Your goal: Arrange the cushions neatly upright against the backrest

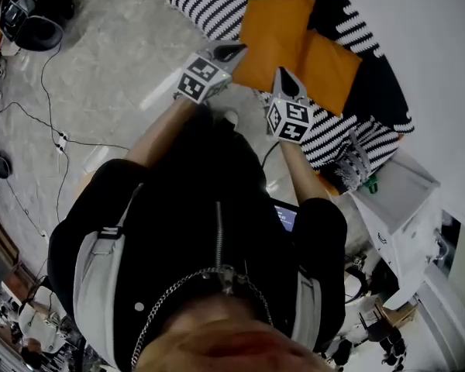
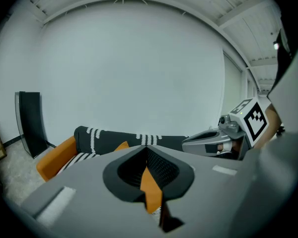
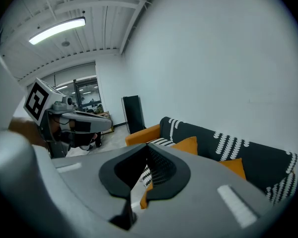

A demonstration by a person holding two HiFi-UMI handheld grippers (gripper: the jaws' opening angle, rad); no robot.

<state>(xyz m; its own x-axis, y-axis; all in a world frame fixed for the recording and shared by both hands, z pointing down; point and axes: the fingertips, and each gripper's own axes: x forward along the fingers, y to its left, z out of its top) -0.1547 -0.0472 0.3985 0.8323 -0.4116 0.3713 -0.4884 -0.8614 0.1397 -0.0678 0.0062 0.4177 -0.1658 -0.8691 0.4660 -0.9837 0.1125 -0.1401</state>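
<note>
In the head view an orange cushion (image 1: pixel 277 31) hangs over the sofa's striped seat (image 1: pixel 217 2). My left gripper (image 1: pixel 234 53) is shut on its near left edge and my right gripper (image 1: pixel 285 77) is shut on its near edge further right. Orange fabric (image 2: pixel 150 187) shows pinched between the jaws in the left gripper view, and likewise orange fabric (image 3: pixel 146 195) in the right gripper view. Two more orange cushions (image 3: pixel 186 145) (image 3: pixel 236 166) lean against the dark backrest (image 3: pixel 208 135) with white stripes. The held cushion's far part is hidden.
An orange armrest (image 2: pixel 54 157) ends the sofa, with a black upright panel (image 2: pixel 31 120) beyond it. A white cabinet (image 1: pixel 403 208) stands by the sofa's other end. Cables (image 1: pixel 54 130) and bags (image 1: pixel 31 22) lie on the grey floor.
</note>
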